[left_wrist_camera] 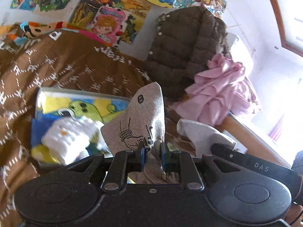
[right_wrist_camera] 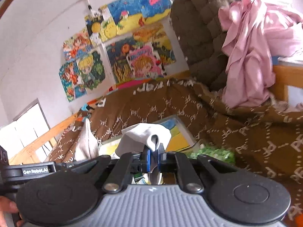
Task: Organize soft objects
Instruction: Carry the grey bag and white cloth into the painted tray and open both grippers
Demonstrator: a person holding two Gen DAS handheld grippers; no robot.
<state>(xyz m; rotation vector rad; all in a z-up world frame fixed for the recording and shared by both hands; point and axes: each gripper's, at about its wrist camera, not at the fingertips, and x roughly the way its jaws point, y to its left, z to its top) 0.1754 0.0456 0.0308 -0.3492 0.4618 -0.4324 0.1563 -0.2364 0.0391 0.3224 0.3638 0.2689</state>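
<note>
Grey woven cloth (left_wrist_camera: 144, 121), printed with a black line drawing and a small round mark, stands up between the fingers of the left gripper (left_wrist_camera: 153, 151); the blue pads are clenched on its lower part and its pointed top rises in front of the brown patterned blanket (left_wrist_camera: 72, 68) on the bed. In the right wrist view, the right gripper (right_wrist_camera: 153, 160) has its fingers clenched on a fold of pale grey fabric (right_wrist_camera: 145, 136), which bunches up just above the pads. Whether both grippers hold one and the same piece I cannot tell.

Beyond the left gripper, a colourful drawing board (left_wrist_camera: 79, 106) lies on the blanket, with a blurred white plush toy (left_wrist_camera: 66, 138) on it. A brown quilted jacket (left_wrist_camera: 181, 53) hangs at the end of the bed, and a pink ruffled garment (left_wrist_camera: 219, 90) is draped beside it over the wooden bed frame (left_wrist_camera: 244, 130). Bright cartoon drawings (right_wrist_camera: 121, 51) cover the white wall behind the bed. Something green and fuzzy (right_wrist_camera: 212, 153) lies on the blanket just right of the right gripper.
</note>
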